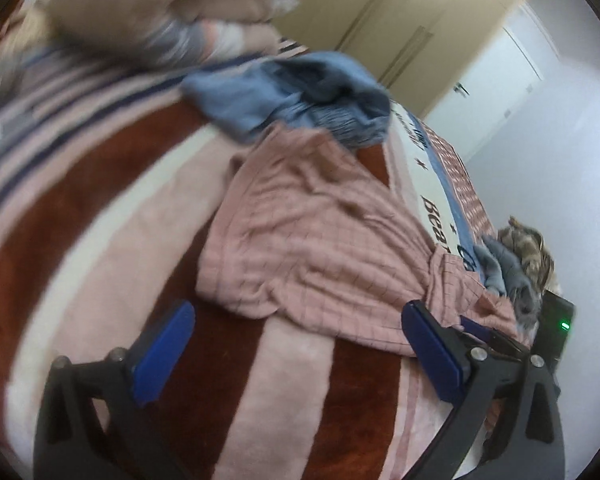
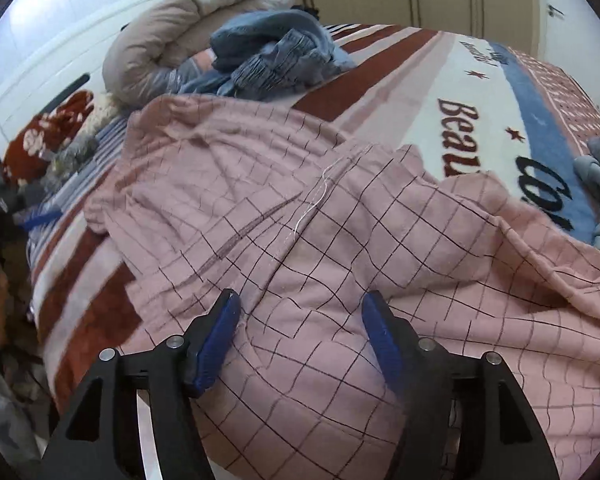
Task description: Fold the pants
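Note:
Pink pants (image 1: pixel 312 236) with a thin dark grid pattern lie crumpled on the striped bed blanket (image 1: pixel 112 216). My left gripper (image 1: pixel 296 316) is open, just short of the pants' near edge, with its right finger (image 1: pixel 432 352) touching the cloth. In the right wrist view the pants (image 2: pixel 340 216) fill the middle. My right gripper (image 2: pixel 300 312) is open with its blue-padded fingers resting on the pink cloth, which bulges between them.
A heap of blue-grey clothes (image 1: pixel 300 92) lies beyond the pants, also shown in the right wrist view (image 2: pixel 272 56). A rolled duvet (image 2: pixel 188 32) sits at the bed's head. More grey garments (image 1: pixel 504 272) and a camouflage piece (image 1: pixel 528 248) lie at the bed's right edge.

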